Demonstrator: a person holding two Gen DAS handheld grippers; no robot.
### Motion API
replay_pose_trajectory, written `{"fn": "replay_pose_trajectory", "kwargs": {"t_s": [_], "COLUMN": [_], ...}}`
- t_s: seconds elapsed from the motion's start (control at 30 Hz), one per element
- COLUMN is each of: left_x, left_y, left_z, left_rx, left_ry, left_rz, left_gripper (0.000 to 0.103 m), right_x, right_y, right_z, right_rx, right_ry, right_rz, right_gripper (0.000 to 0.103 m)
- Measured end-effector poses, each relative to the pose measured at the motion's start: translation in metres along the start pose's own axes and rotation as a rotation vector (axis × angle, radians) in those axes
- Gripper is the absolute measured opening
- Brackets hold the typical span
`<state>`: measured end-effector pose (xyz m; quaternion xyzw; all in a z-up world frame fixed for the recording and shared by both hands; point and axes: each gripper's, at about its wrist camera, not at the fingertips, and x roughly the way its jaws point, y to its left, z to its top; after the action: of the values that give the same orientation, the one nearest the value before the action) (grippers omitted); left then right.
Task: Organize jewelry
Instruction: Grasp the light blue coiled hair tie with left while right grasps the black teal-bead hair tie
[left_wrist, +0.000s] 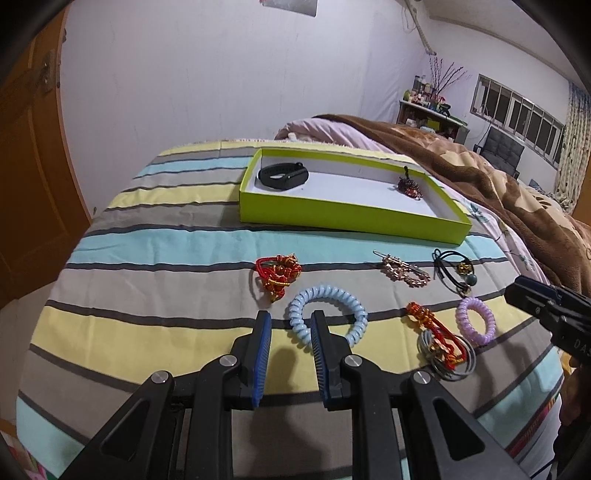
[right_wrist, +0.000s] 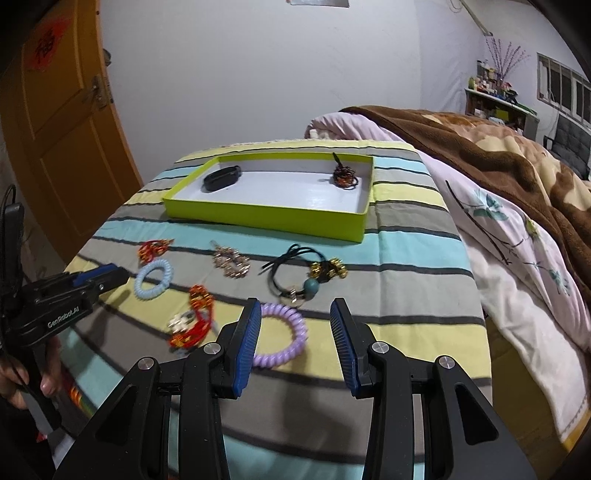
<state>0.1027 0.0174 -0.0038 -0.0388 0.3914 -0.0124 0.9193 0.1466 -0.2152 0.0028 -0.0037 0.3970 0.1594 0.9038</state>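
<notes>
My left gripper (left_wrist: 291, 320) is open and empty, low over the striped bedspread, its right finger overlapping the near rim of a pale blue coil hair tie (left_wrist: 332, 295). My right gripper (right_wrist: 295, 306) is open above a purple coil hair tie (right_wrist: 301, 328), whose left side is hidden behind the left finger. A lime green box (left_wrist: 351, 216) further back holds a black wristband (left_wrist: 282, 176) and a dark beaded piece (left_wrist: 410, 186). On the spread lie a red knotted bracelet (left_wrist: 279, 273), a gold hair clip (left_wrist: 404, 273), a black beaded hair tie (left_wrist: 456, 271) and a red-and-silver bracelet (left_wrist: 443, 343).
A brown blanket (right_wrist: 498, 158) and pink floral quilt (right_wrist: 517, 266) are heaped to the right of the spread. An orange door (right_wrist: 66, 140) stands at the left. In the right wrist view a hand (right_wrist: 14, 373) holds the left gripper (right_wrist: 110, 275) beside the blue tie (right_wrist: 153, 278).
</notes>
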Motion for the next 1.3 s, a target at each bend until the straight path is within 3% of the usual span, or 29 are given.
{"fn": "replay_pose_trajectory", "kwargs": {"t_s": [0.27,0.53,0.6,0.7,0.83,1.03,1.17,1.3], "left_x": [0.020,0.028,0.028,0.029,0.029,0.029,0.027,0.026], "left_y": [-0.008,-0.016,-0.018,-0.018,-0.020,-0.020,-0.019,-0.018], "left_z": [0.003,0.003,0.003,0.003,0.003,0.003,0.002,0.002], "left_rx": [0.019,0.059,0.068,0.075,0.079,0.079,0.083,0.078], "left_ry": [0.046,0.047,0.047,0.046,0.047,0.046,0.046,0.046], "left_rz": [0.014,0.035,0.043,0.048,0.052,0.050,0.054,0.050], "left_gripper": [0.021,0.021,0.021,0.021,0.021,0.021,0.010,0.009], "right_x": [0.034,0.060,0.061,0.058,0.058,0.054,0.047,0.040], "right_y": [-0.022,-0.022,-0.019,-0.017,-0.009,-0.006,-0.007,-0.010], "right_z": [0.017,0.026,0.026,0.024,0.020,0.018,0.016,0.015], "right_rx": [0.085,0.072,0.059,0.049,0.024,0.015,0.025,0.045], "right_ry": [0.063,0.118,0.123,0.122,0.135,0.123,0.110,0.089], "right_rz": [0.014,0.000,-0.012,-0.024,-0.032,-0.029,-0.013,0.006], "right_gripper": [0.040,0.038,0.030,0.030,0.016,0.012,0.012,0.012]}}
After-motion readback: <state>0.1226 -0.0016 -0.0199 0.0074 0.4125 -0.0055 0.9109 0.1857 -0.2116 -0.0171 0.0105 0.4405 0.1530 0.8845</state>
